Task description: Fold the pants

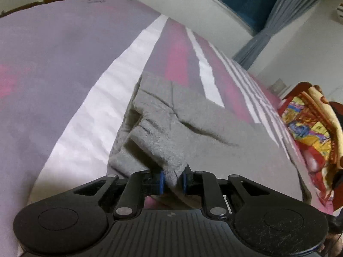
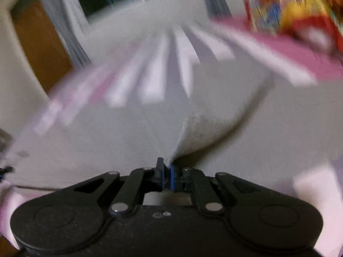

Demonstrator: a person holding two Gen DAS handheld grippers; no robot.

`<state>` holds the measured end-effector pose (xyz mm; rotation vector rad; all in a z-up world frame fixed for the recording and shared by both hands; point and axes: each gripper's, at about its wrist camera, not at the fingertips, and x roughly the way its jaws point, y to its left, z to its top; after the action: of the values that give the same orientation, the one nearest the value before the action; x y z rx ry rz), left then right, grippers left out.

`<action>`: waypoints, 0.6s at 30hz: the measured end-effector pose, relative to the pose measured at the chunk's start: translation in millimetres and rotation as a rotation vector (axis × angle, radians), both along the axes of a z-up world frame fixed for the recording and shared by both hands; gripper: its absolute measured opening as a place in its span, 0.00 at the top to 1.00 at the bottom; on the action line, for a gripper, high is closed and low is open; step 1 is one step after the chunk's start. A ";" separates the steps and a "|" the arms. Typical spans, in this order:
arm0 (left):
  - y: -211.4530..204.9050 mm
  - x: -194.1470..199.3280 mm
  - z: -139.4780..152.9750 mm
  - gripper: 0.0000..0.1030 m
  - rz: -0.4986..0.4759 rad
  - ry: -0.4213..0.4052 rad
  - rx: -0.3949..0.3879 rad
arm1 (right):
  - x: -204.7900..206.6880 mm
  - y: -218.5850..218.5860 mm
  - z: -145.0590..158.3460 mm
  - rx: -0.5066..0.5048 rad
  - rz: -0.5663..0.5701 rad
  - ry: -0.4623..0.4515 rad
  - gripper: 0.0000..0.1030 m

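Grey fleecy pants [image 1: 193,132] lie on a bed with a striped pink, grey and white sheet [image 1: 90,98]. In the left wrist view my left gripper [image 1: 173,181] is shut on a bunched, thick fold of the pants, which rises from the fabric below. The right wrist view is blurred. There my right gripper [image 2: 167,174] is shut on a thin edge of the grey pants [image 2: 203,132], and the cloth lifts in a curved flap from the pads toward the upper right.
A bright red and yellow patterned blanket [image 1: 308,124] is heaped at the bed's right side, also visible as the blanket [image 2: 289,6] in the right view. Grey curtains [image 1: 268,32], a dark window and a wooden door [image 2: 36,49] stand beyond the bed.
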<state>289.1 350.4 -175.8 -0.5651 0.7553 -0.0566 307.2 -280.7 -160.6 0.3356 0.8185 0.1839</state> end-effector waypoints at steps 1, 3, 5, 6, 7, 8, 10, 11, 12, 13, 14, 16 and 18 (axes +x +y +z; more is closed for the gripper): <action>-2.3 -3.5 5.7 0.80 0.021 -0.002 0.003 | -3.0 -3.5 2.2 0.019 -0.012 -0.007 0.88; -10.2 -15.2 21.0 0.71 0.058 -0.014 0.036 | -13.4 -9.9 16.2 -0.012 -0.056 -0.065 0.68; -21.0 -28.5 32.8 0.38 0.096 -0.043 0.089 | -31.5 -16.4 37.3 -0.032 -0.069 -0.176 0.62; -24.8 -31.9 36.9 0.33 0.111 -0.049 0.103 | -30.2 -20.3 45.8 -0.044 -0.065 -0.208 0.62; -30.6 -31.4 39.9 0.31 0.117 -0.039 0.120 | -23.9 -21.3 51.3 -0.071 -0.053 -0.217 0.62; -37.7 -26.8 40.5 0.31 0.114 -0.011 0.144 | -12.8 -17.8 54.2 -0.120 -0.030 -0.209 0.62; -51.9 -16.8 36.4 0.31 0.125 0.036 0.184 | 12.9 -7.5 53.4 -0.210 0.027 -0.168 0.62; -55.4 -14.3 32.6 0.31 0.137 0.077 0.201 | 27.0 -1.6 49.5 -0.262 0.060 -0.141 0.61; -60.0 -7.7 23.4 0.30 0.141 0.134 0.219 | 42.5 4.8 43.1 -0.355 0.068 -0.097 0.60; -63.8 -2.3 13.4 0.22 0.147 0.163 0.226 | 54.9 9.1 38.1 -0.430 0.069 -0.055 0.59; -64.6 -1.4 6.7 0.17 0.162 0.154 0.214 | 63.6 10.0 30.5 -0.473 0.076 -0.029 0.62; -65.0 -0.8 4.9 0.16 0.171 0.152 0.207 | 61.4 1.9 32.6 -0.458 0.091 -0.030 0.94; -66.0 -1.8 6.2 0.16 0.162 0.151 0.216 | 42.2 -18.6 45.0 -0.378 0.069 -0.069 0.96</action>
<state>287.3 284.4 -169.6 -0.4259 0.8475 0.2169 349.4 -299.3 -115.7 -0.0545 0.7787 0.1016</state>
